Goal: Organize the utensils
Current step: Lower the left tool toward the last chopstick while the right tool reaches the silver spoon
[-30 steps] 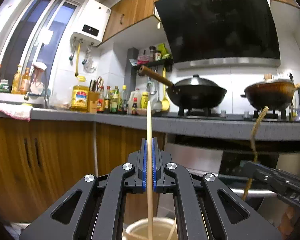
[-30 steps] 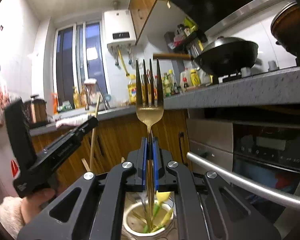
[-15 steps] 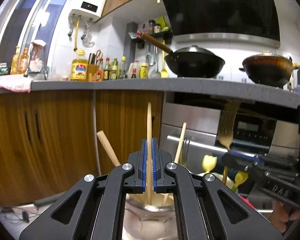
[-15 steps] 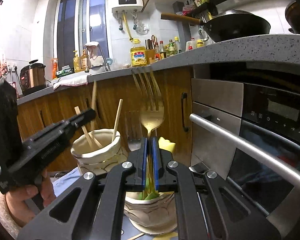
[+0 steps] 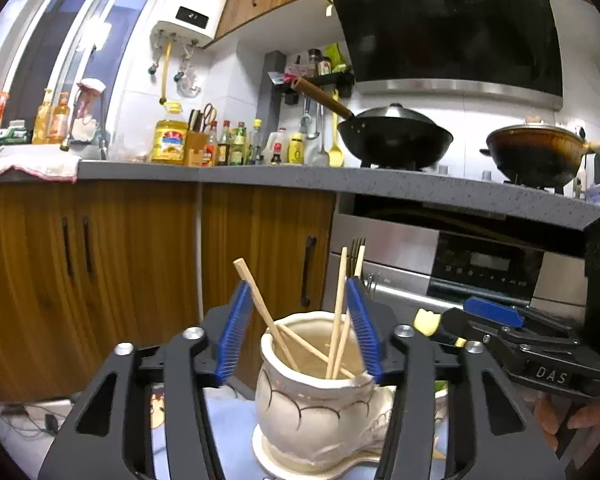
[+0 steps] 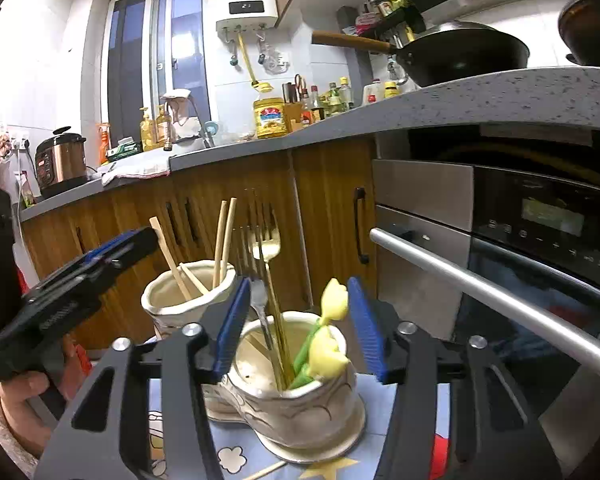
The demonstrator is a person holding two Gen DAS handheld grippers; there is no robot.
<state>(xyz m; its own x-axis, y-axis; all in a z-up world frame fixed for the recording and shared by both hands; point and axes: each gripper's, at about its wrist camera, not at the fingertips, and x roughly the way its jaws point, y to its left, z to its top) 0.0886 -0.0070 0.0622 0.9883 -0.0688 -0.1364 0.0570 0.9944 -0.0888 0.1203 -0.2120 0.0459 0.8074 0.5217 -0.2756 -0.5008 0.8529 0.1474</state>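
left gripper (image 5: 300, 324): wide open, blue pads either side of the cream jar, not gripping anything
chopstick jar (image 5: 320, 400): cream ceramic, sits on a saucer on the blue cloth, right in front of the left gripper
chopsticks (image 5: 338, 312): wooden, standing loose in that jar, a couple near upright, one leaning off to the left
right gripper (image 6: 300, 324): also spread open, pads flanking the second cream pot, nothing pinched
fork pot (image 6: 300, 400): cream pot on its own saucer, touching the chopstick jar from what I can see
gold fork (image 6: 266, 248): tines up, handle down in the fork pot, free of both pads
silver fork (image 6: 260, 300): standing in the same pot, just left of the gold one
yellow tulip utensils (image 6: 332, 328): green stems, in the right side of the fork pot
blue cloth (image 6: 384, 400): patterned, under both pots
kitchen counter (image 5: 260, 176): behind it all, bottles and a wok on top
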